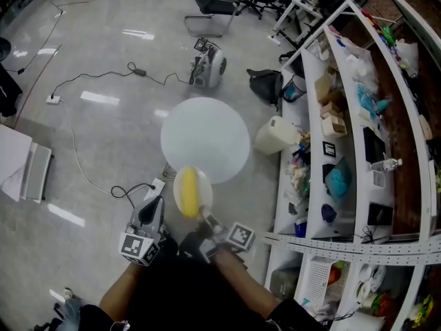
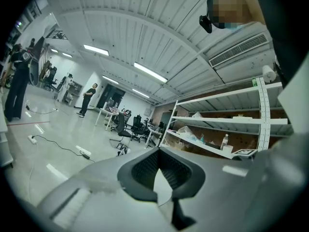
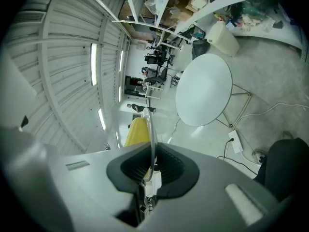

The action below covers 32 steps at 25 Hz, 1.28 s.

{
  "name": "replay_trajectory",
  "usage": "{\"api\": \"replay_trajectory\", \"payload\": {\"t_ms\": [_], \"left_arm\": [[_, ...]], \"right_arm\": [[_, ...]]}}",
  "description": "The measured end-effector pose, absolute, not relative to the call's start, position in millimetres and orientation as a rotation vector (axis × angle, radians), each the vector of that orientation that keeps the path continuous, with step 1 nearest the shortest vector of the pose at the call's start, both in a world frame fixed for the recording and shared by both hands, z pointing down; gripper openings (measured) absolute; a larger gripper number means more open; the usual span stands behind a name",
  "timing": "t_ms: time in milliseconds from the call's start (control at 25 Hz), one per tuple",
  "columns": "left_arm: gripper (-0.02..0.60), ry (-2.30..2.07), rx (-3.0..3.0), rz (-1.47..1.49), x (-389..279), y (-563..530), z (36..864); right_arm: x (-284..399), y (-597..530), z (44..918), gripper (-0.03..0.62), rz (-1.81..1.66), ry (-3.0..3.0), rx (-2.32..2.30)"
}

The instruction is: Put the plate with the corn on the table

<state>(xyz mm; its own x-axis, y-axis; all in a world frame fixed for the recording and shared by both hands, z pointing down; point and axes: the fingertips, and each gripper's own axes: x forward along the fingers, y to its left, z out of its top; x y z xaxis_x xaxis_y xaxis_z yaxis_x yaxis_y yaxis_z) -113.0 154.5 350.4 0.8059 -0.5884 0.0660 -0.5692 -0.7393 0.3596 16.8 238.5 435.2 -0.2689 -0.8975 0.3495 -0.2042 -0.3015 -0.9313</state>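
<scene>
**Still in the air: plate and corn held at the near side of the table**

Clearly the right gripper (image 1: pixel 204 216) has its jaws clamped on the rim of the small pale plate (image 1: pixel 198 189); the right gripper view shows that rim edge-on, pinched between the dark pads. The yellow corn (image 1: pixel 187 193) lies lengthwise on the plate. Plate and corn hang above the grey floor (image 1: pixel 103 136), just short of the round white table (image 1: pixel 205 140); from the head view the plate's far edge overlaps the table's near edge. The table top is bare. The left gripper (image 1: pixel 150 214) sits just beside the right one, with its pad tips together and nothing between them. A white container (image 1: pixel 275 135) stands on the floor just beside the table; white shelves (image 1: pixel 324 205) crowded with goods run along the right, and a cable (image 1: pixel 76 157) trails across the floor at the left.
</scene>
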Motion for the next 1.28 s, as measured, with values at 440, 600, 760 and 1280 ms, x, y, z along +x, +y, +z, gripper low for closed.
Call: {"api": "replay_trajectory", "payload": {"t_ms": [440, 600, 760, 1280], "left_arm": [[0.002, -0.979, 2.588, -0.073, -114.1, 122.9, 361.2], [0.002, -1.054, 2.562, -0.065, -109.4, 107.0, 366.8], [0.002, -1.123, 2.519, -0.079, -96.5, 96.5, 364.1], [0.002, -1.236, 2.455, -0.101, -65.7, 56.4, 351.7]], "right_arm": [[25.1, 202.6, 432.4, 0.037, -1.649, 1.436, -1.380], [40.2, 182.4, 435.4, 0.037, -1.675, 1.490, -1.371], [59.1, 165.3, 436.5, 0.037, -1.718, 1.523, -1.353], [93.7, 108.3, 441.6, 0.038, -1.795, 1.625, -1.286]]}}
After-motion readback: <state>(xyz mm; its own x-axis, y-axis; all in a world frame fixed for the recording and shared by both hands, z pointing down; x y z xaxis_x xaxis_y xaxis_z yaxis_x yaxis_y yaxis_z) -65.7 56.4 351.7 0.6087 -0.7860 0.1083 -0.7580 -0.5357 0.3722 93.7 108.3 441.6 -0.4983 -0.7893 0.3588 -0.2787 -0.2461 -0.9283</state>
